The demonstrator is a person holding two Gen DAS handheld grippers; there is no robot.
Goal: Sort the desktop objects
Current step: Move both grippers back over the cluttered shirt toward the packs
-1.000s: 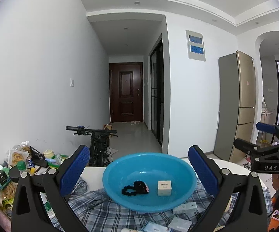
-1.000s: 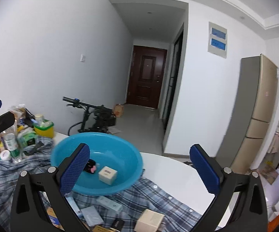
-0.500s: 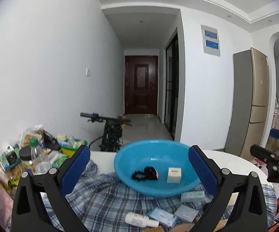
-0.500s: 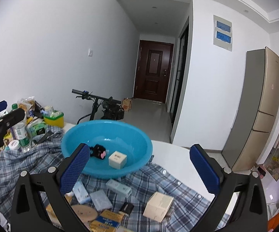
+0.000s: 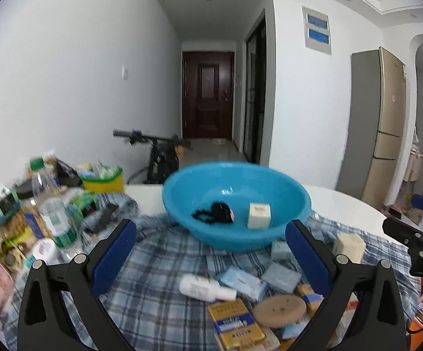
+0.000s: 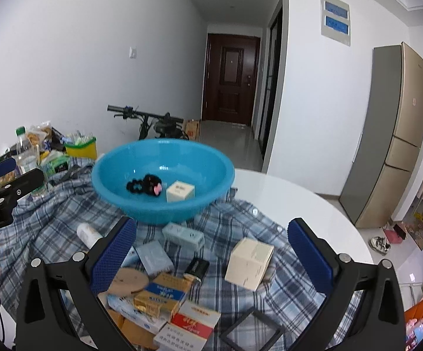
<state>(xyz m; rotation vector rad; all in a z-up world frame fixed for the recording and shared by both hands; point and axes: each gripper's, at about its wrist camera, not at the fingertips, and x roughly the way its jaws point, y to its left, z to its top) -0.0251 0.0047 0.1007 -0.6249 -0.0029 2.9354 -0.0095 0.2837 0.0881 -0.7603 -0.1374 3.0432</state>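
Pulling back from the basin (image 5: 236, 204), we now see the small boxes (image 6: 164, 289) on the cloth (image 5: 158, 263) at 6 o'clock, still unsorted. Both the left hand-held gripper (image 5: 211, 257) and right hand-held gripper (image 6: 212, 256) hang wide open, empty; picking comes next.

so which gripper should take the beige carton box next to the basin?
Right, probably. The right gripper is open with the beige carton box lying between its fingers, just ahead. In the left wrist view the same box sits outside the open left gripper, beyond its right finger.
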